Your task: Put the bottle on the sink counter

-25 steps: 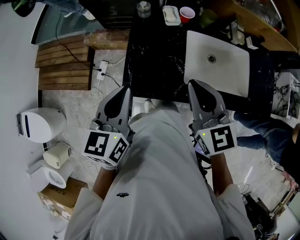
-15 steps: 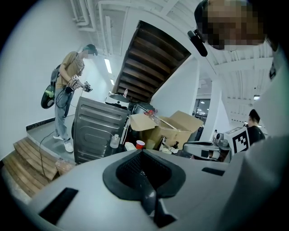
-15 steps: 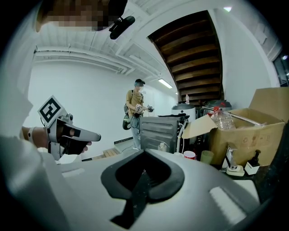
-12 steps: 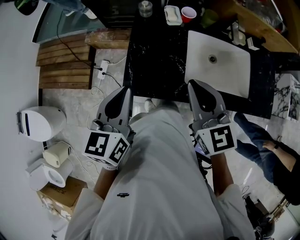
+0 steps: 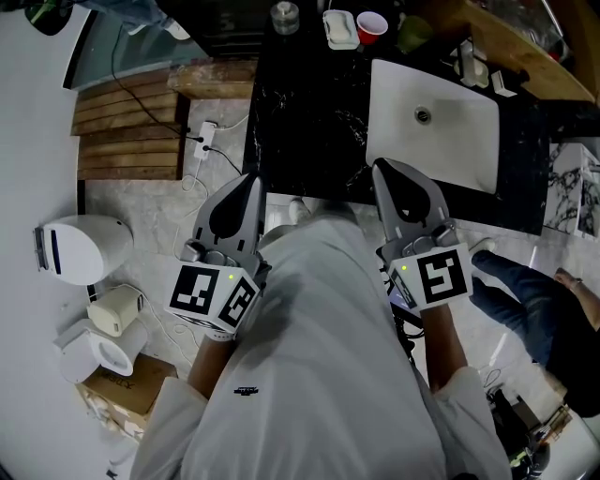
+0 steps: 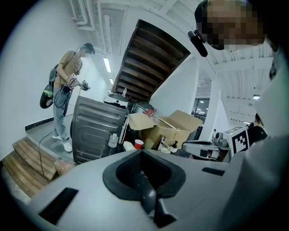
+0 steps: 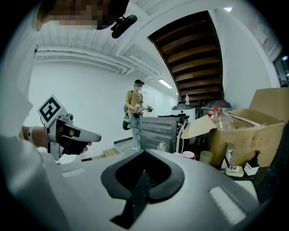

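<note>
Stillness holds: my left tongs (image 5: pixel 251 178) and right tongs (image 5: pixel 382 167) have stayed together and empty, so nothing advances, and a bottle (image 5: pixel 285 16) stands on the counter (image 5: pixel 300 122) at ten o'clock of the sink (image 5: pixel 450 131).

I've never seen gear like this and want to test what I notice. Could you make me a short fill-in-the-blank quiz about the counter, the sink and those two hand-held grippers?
The sink set in the black counter is ___ in colour.
The cup at the counter's far edge is ___ in colour.
The jaws of the left gripper and the right gripper are both ___, with nothing between them.
The sink lies in front of the ___ gripper.
Missing words: white; red; shut; right.
</note>
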`<state>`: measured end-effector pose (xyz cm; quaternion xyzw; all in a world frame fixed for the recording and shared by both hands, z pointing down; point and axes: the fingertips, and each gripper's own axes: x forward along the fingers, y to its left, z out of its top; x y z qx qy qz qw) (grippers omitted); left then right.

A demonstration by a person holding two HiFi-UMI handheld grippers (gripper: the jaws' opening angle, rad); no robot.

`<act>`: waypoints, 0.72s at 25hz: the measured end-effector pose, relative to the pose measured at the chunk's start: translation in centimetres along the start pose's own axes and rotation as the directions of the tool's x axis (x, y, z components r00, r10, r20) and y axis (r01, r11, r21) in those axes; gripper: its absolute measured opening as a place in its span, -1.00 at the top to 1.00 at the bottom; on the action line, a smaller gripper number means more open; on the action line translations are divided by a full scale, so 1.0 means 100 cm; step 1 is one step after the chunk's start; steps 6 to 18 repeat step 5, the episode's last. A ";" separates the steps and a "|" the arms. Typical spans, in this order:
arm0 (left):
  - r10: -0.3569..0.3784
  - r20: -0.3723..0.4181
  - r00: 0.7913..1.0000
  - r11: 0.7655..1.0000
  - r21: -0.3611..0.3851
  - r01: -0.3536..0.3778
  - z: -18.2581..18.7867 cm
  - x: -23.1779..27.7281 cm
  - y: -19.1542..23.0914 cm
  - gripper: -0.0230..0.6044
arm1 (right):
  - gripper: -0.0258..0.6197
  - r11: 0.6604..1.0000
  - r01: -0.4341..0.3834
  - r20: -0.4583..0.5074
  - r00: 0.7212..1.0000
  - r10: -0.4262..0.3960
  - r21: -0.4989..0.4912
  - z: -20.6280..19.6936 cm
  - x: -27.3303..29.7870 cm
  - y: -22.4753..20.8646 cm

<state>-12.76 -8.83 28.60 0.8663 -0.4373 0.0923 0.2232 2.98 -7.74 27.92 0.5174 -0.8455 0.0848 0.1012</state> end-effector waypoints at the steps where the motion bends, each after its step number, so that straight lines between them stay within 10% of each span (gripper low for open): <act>1: 0.000 0.000 1.000 1.000 -0.001 0.000 0.000 0.001 0.000 0.91 | 0.88 1.000 0.000 -0.001 1.000 0.000 0.000 0.000 0.000 -0.001; 18: 0.000 -0.002 1.000 1.000 -0.005 0.000 -0.001 0.003 -0.001 0.91 | 0.88 1.000 0.001 -0.001 1.000 -0.001 0.007 -0.001 0.001 -0.003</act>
